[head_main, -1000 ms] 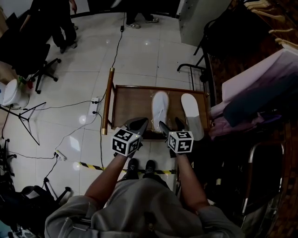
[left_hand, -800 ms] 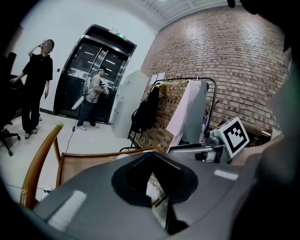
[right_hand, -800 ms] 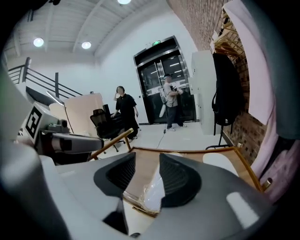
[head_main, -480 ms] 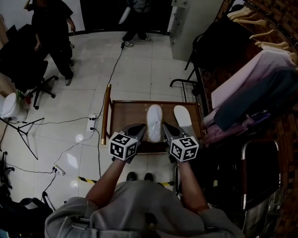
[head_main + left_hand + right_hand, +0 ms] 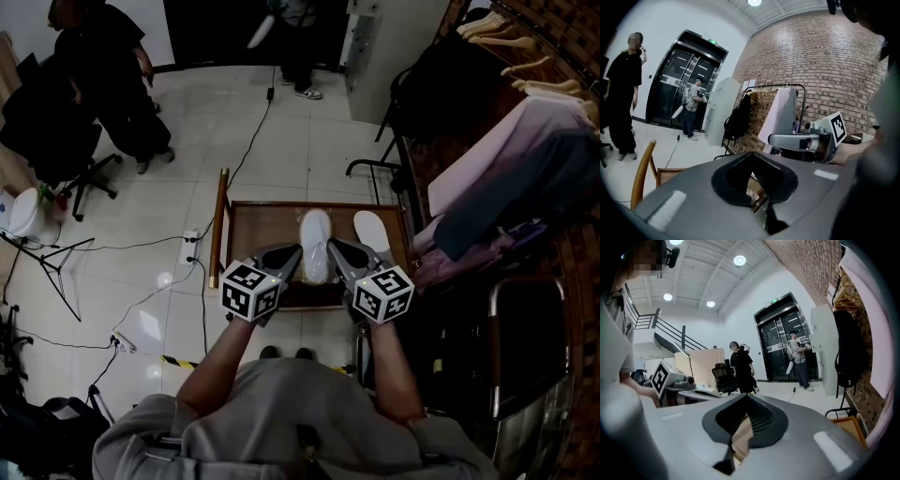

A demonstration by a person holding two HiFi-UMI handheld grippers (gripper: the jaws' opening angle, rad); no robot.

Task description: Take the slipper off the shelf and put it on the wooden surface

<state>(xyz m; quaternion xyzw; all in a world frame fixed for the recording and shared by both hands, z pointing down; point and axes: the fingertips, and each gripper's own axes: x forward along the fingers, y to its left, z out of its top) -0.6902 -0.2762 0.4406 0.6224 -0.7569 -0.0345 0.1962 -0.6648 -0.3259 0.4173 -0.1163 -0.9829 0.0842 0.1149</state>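
White slipper (image 5: 316, 246), flat on wooden surface (image 5: 260, 239), 2nd slipper (image 5: 371, 230) beside it

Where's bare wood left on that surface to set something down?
Biggest free patch: the left strip of the wooden surface, between the rail at its left and the left slipper. A thin gap runs between that slipper and the right slipper. Crowded: the near edge, where the left gripper and right gripper flank the left slipper.

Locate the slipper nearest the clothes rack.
Head view: that slipper lies at the right of the wooden table, beside the other slipper, beyond the right gripper.
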